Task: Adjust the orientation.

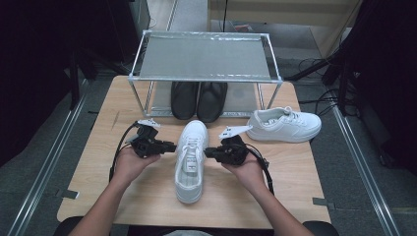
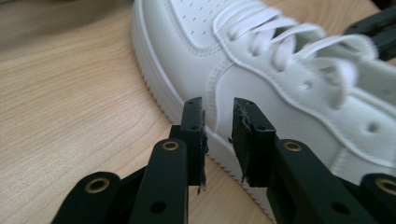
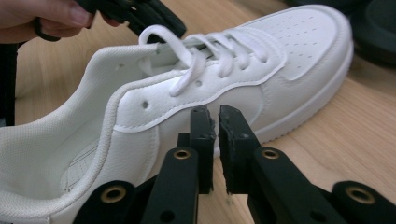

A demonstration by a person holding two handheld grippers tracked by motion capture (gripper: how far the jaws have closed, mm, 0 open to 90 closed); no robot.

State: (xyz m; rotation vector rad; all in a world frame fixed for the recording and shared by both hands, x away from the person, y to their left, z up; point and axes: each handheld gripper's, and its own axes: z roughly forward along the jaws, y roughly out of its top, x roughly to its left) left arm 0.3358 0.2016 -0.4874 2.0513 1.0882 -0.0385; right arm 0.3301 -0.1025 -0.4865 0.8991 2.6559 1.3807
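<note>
A white sneaker (image 1: 191,160) lies in the middle of the wooden table (image 1: 142,196), toe pointing away from me. My left gripper (image 1: 169,146) sits just off its left side by the laces, and my right gripper (image 1: 209,153) just off its right side. In the left gripper view the jaws (image 2: 218,105) stand a little apart with nothing between them, in front of the sneaker's side (image 2: 280,88). In the right gripper view the jaws (image 3: 214,112) show a narrow gap, also empty, close to the sneaker's side (image 3: 205,88).
A second white sneaker (image 1: 284,125) lies on its own at the back right of the table. A pair of black shoes (image 1: 199,101) stands under a metal rack (image 1: 204,56) at the back. Bare wood lies to either side of my hands.
</note>
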